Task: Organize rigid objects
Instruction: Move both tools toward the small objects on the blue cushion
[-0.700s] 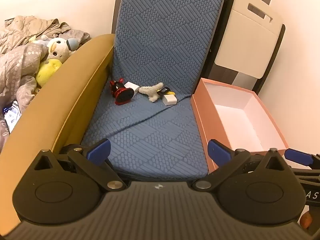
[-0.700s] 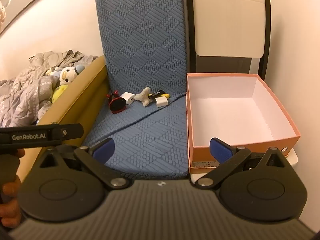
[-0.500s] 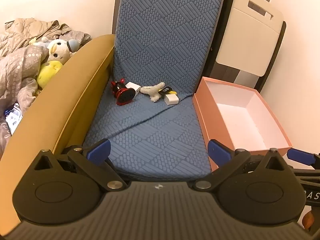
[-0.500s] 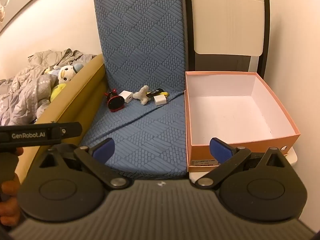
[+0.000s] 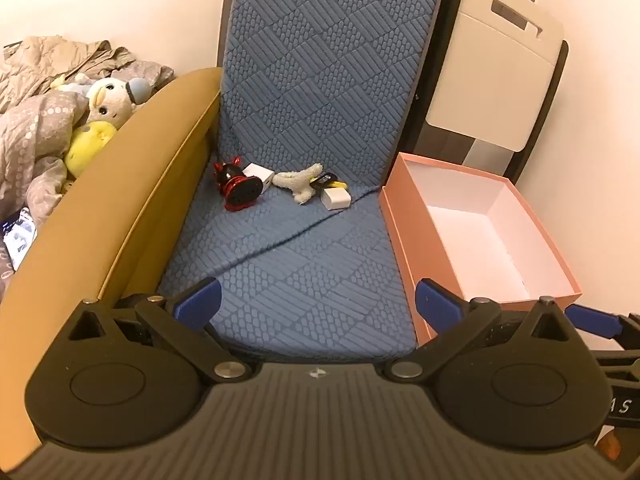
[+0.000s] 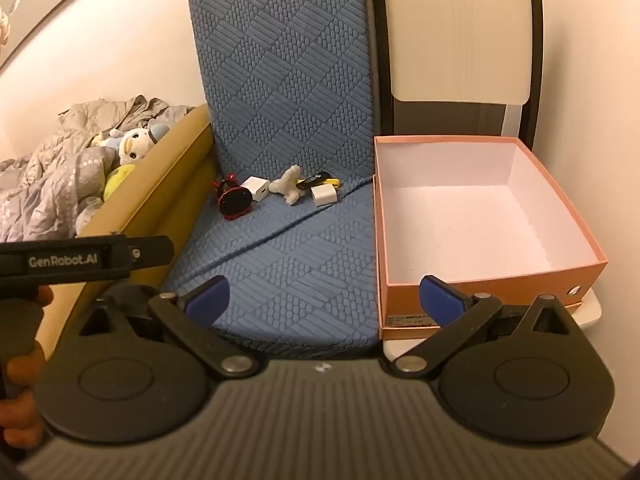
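Both sets of fingers spread wide, empty: left gripper (image 5: 316, 300), right gripper (image 6: 324, 298), low in frame, angled down toward the blue mat (image 5: 288, 264). Small items clustered mid-frame at the mat's fold: red-black gadget (image 5: 240, 192), white charger (image 5: 336, 198), fuzzy toy (image 5: 298, 184). Pink box (image 6: 472, 280) open at right, probably ready as the bin.

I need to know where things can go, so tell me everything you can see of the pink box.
The pink box is an open rectangular carton, cardboard by the look, salmon pink outside and white inside, with nothing in it. It stands upright, to the right of the blue cushion, its left wall against the cushion's edge. A printed label and a small round hole mark its near wall. It appears to rest in its own lid.
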The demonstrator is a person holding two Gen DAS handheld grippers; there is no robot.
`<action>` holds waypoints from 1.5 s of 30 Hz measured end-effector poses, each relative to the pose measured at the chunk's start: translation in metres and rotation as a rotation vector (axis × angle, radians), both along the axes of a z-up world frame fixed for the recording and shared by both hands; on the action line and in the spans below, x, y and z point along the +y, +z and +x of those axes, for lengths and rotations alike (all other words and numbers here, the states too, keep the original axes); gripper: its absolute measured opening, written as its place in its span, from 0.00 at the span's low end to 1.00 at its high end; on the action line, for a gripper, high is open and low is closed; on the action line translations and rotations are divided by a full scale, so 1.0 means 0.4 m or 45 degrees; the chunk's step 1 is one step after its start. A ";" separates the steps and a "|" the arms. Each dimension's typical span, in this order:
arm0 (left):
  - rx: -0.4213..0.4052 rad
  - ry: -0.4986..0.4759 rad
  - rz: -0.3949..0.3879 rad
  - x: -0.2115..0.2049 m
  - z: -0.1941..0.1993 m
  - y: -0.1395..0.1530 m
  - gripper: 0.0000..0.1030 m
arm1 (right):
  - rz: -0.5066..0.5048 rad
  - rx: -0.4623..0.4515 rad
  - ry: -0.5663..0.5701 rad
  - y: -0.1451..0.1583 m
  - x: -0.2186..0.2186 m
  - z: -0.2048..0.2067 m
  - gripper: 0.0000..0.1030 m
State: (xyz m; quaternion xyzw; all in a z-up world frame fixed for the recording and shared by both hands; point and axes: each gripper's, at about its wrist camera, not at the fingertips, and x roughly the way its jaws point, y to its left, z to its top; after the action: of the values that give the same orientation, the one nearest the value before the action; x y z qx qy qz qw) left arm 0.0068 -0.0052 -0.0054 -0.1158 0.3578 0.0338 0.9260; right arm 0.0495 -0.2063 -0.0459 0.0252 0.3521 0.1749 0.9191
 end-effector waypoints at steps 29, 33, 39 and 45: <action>0.062 -0.004 -0.054 0.034 0.055 -0.089 1.00 | 0.017 0.146 -0.015 -0.081 0.008 0.049 1.00; 0.057 0.002 -0.059 0.038 0.053 -0.088 1.00 | 0.016 0.149 -0.014 -0.082 0.008 0.050 1.00; 0.054 0.002 -0.057 0.037 0.049 -0.090 1.00 | 0.013 0.149 -0.010 -0.081 0.010 0.049 1.00; 0.061 0.010 -0.047 0.038 0.052 -0.093 1.00 | 0.005 0.144 -0.010 -0.079 0.012 0.053 1.00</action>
State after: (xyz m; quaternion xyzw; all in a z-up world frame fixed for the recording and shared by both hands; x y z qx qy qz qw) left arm 0.0275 0.0099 -0.0427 -0.1333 0.3802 0.0336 0.9146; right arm 0.0706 -0.2013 -0.0774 0.0382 0.4029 0.1701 0.8985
